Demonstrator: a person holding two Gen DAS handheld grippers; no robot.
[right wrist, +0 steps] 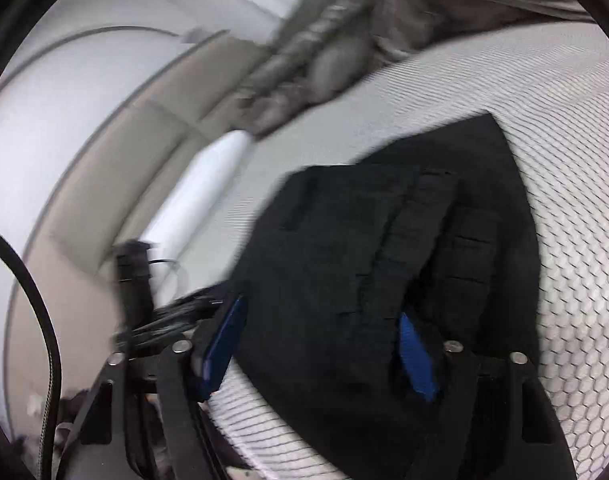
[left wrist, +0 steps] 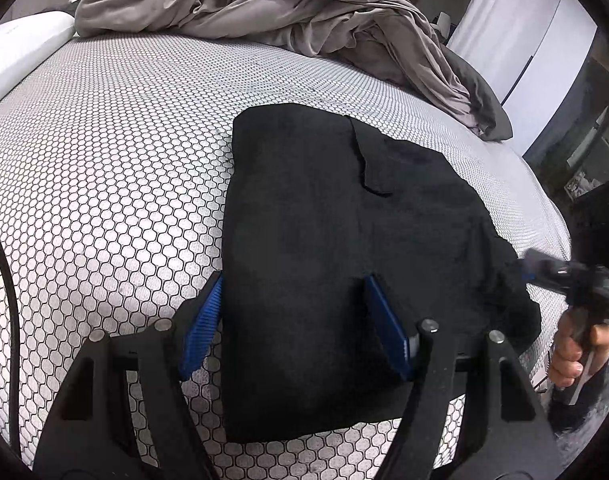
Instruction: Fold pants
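Black pants (left wrist: 324, 220) lie folded and flat on the honeycomb-patterned mattress (left wrist: 104, 168). My left gripper (left wrist: 294, 278) straddles their near left part. Its left blue pad (left wrist: 202, 328) stands beside the cloth's left edge and its right pad (left wrist: 388, 332) rests in the fabric, jaws wide apart. In the blurred right wrist view my right gripper (right wrist: 322, 308) spans the near end of the pants (right wrist: 384, 248), one pad (right wrist: 224, 344) at the cloth's edge and the other (right wrist: 418, 360) sunk among the folds. The right gripper (left wrist: 544, 270), held by a hand (left wrist: 572, 352), meets the pants' right edge.
A crumpled grey duvet (left wrist: 264, 12) fills the far side of the bed. A white pillow (left wrist: 20, 52) lies at the far left. A black cable (left wrist: 8, 272) curves along the left. The bed's edge runs close by on the right, with furniture (left wrist: 596, 216) beyond.
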